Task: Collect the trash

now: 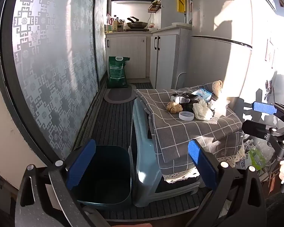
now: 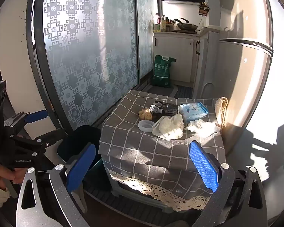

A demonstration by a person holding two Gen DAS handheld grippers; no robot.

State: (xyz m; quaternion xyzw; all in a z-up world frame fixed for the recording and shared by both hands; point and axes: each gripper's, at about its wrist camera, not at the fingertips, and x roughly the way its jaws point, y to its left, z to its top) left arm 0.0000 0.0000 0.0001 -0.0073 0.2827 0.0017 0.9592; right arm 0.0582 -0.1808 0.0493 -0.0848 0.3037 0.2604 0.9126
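Crumpled white tissues (image 2: 169, 127), a round lid (image 2: 145, 125) and wrappers (image 2: 163, 108) cluster on the checked cloth (image 2: 142, 151).

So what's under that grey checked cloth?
The grey checked cloth is draped over a pale blue plastic stool, whose side and legs show. Its seat, and anything underneath further back, is covered.

I see a stool (image 2: 142, 198) draped in a grey checked cloth (image 2: 142, 151) with a lace hem. On the cloth lies a cluster of trash: a white lid (image 2: 145, 125) nearest me, a brown lump (image 2: 144, 114) behind it, a dark wrapper (image 2: 163, 108), a crumpled white bag (image 2: 169, 126), a tissue (image 2: 202, 126) and a wipes pack (image 2: 193, 110). On the floor (image 1: 111, 121) a dark bin (image 1: 104, 176) stands just beside the stool, with a mat (image 1: 119, 95) and a green sack (image 1: 117, 71) farther off.
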